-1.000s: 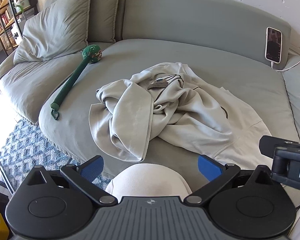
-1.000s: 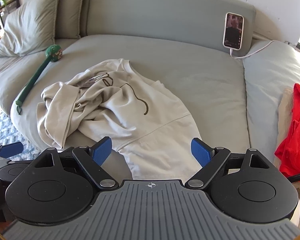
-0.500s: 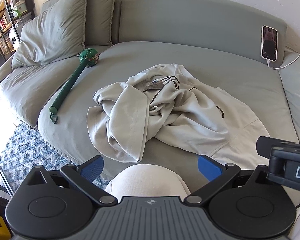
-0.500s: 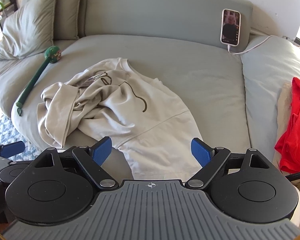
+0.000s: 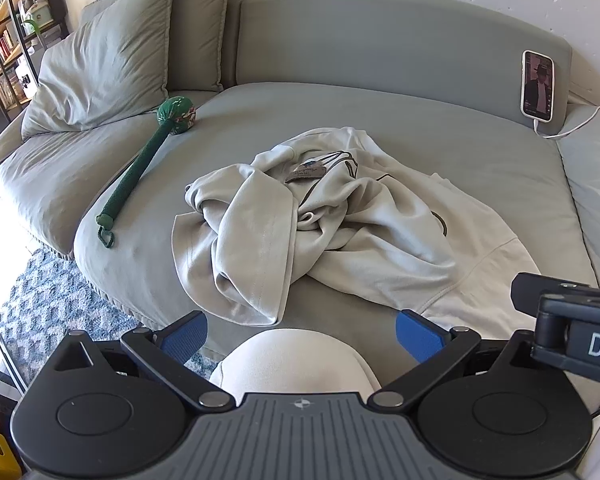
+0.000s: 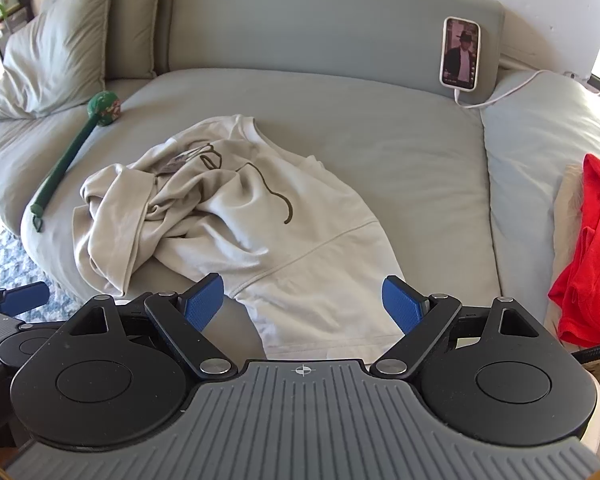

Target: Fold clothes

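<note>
Both the left gripper (image 5: 302,334) and right gripper (image 6: 303,304) hold their jaws wide, empty, above the sweatshirt (image 6: 268,224).

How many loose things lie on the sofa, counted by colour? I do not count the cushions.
Beige: 1, the crumpled sweatshirt
Green: 1, the long massage stick
Red: 1, the red garment
White: 1, the phone on its cable
Total: 4

- The left wrist view looks forward and down from just off the front edge of the grey-green fabric sofa (image 5: 400,120).
- The right wrist view faces the same way from further right, taking in a red cloth (image 6: 592,248).
- Both share the crumpled cream hoodie (image 5: 340,216) and the propped white phone (image 6: 460,54).
</note>
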Demonstrator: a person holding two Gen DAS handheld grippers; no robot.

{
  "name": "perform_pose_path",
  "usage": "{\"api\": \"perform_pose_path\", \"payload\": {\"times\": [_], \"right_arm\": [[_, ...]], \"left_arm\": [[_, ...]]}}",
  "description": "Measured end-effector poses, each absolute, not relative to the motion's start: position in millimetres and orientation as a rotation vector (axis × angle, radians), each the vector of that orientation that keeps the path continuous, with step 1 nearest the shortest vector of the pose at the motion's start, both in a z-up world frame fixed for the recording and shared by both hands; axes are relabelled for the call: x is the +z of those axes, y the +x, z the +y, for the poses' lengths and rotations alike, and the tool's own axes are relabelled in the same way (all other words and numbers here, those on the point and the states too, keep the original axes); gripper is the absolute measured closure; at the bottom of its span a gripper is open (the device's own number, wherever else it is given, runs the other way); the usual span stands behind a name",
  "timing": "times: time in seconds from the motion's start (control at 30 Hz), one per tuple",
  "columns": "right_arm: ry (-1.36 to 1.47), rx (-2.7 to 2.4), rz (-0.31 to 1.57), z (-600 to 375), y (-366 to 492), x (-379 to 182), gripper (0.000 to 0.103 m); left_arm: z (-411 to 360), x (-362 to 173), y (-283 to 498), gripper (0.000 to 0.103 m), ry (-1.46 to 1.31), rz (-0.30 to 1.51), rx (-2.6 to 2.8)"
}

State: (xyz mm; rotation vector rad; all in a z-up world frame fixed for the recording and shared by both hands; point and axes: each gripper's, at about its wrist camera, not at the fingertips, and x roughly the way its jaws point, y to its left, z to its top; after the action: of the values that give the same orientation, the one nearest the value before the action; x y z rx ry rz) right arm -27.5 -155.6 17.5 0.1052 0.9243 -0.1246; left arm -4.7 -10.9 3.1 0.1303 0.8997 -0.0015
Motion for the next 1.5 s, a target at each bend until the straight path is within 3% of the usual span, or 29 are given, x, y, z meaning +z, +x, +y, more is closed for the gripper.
{"api": "perform_pose_path", "payload": {"times": [1.27,1.5], "right_arm": [[0.128,-0.128,0.922,-168.0,-19.7,13.4,0.016],[0.215,-0.113,0.920,-206.7,2.4,2.5,0.015]], "left_arm": [[-2.8,-4.4,3.4,0.001,0.128,0.914,-0.035],[23.2,-3.5,24.5,0.009,0.097,0.880,-0.002]]}}
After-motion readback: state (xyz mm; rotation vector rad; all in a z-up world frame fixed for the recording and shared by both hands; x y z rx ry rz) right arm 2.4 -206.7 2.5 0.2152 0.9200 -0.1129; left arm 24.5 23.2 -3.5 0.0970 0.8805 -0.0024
